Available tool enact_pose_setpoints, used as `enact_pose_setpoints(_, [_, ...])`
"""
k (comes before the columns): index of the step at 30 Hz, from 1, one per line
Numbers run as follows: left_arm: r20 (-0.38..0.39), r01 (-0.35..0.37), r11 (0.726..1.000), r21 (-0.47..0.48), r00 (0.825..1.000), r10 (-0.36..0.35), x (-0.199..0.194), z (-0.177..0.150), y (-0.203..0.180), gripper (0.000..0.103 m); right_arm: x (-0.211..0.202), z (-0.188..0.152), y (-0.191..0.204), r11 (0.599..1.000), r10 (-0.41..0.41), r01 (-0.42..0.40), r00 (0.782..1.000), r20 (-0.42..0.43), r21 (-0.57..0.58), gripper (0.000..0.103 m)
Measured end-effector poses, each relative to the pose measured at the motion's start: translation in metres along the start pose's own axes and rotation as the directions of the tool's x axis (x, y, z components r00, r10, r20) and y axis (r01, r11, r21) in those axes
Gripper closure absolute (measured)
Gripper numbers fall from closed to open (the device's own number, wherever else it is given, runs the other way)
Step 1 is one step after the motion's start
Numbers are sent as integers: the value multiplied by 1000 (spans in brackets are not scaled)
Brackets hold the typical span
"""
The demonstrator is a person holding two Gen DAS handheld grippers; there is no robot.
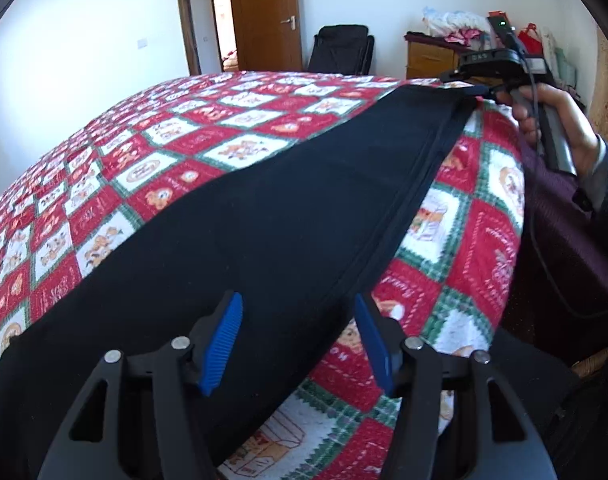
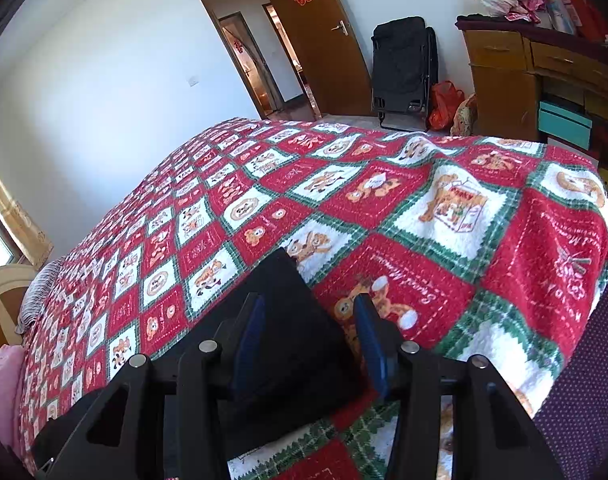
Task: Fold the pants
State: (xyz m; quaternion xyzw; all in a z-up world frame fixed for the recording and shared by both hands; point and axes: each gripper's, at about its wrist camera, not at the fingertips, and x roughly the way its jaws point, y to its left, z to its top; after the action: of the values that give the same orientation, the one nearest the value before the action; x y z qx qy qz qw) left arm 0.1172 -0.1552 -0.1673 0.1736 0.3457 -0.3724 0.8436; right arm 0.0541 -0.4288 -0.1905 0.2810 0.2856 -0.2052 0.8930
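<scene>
Black pants [image 1: 272, 216] lie flat and stretched out lengthwise on a bed with a red, white and green patchwork quilt [image 1: 144, 152]. My left gripper [image 1: 298, 340] is open, its blue pads just above one end of the pants near the quilt's near edge. My right gripper [image 2: 307, 344] is open over the other end of the pants [image 2: 288, 320], the corner of the cloth lying between its pads. In the left wrist view the right gripper [image 1: 477, 92] shows at the far end of the pants, held by a hand.
The quilt [image 2: 423, 208] drops off the bed edge at the right onto a purple sheet [image 2: 583, 380]. Beyond the bed stand a wooden door [image 2: 311, 40], a black folded chair [image 2: 403, 64] and a wooden cabinet [image 2: 503, 76] with clutter on top.
</scene>
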Motion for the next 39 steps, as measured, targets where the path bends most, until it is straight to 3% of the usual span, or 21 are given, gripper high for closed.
enact_pose_setpoints(6, [-18, -15, 999, 37, 1000, 15, 5, -5, -5, 46, 3, -3, 1, 1000, 1, -1, 1000, 4, -18, 54])
enact_pose_setpoints(8, [-14, -12, 999, 35, 1000, 12, 5, -5, -4, 51, 3, -2, -2, 1000, 1, -1, 1000, 8, -13, 69])
enact_pose_setpoints(9, [-12, -14, 999, 29, 1000, 14, 4, -5, -2, 55, 3, -1, -5, 1000, 4, -4, 1000, 3, -5, 71])
enact_pose_setpoints(13, [0, 24, 999, -39, 1000, -24, 0, -5, 9, 60, 3, 2, -12, 1000, 16, -16, 1000, 10, 18, 71])
enact_pose_setpoints(20, [11, 22, 999, -41, 1000, -22, 4, -6, 8, 61, 4, 4, -16, 999, 34, -34, 999, 4, 29, 71])
enact_pose_setpoints(24, [16, 32, 998, -61, 999, -31, 3, -5, 12, 77, 5, 5, -16, 999, 37, -37, 999, -3, 25, 71])
enact_pose_setpoints(28, [17, 36, 997, -69, 999, -35, 4, -5, 13, 84, -3, 11, -28, 996, 45, -46, 999, 7, 80, 71])
enact_pose_setpoints(36, [21, 39, 996, -81, 999, -37, 5, -4, 14, 88, 6, 6, -13, 999, 36, -33, 995, -92, 28, 71])
enact_pose_setpoints(38, [25, 38, 996, -83, 999, -36, 4, -4, 15, 92, 7, 3, -7, 1000, 24, -24, 996, -87, -2, 88])
enact_pose_setpoints(39, [30, 41, 995, -88, 999, -38, 3, -4, 16, 94, 6, 3, -8, 1000, 13, -13, 997, -79, -1, 89])
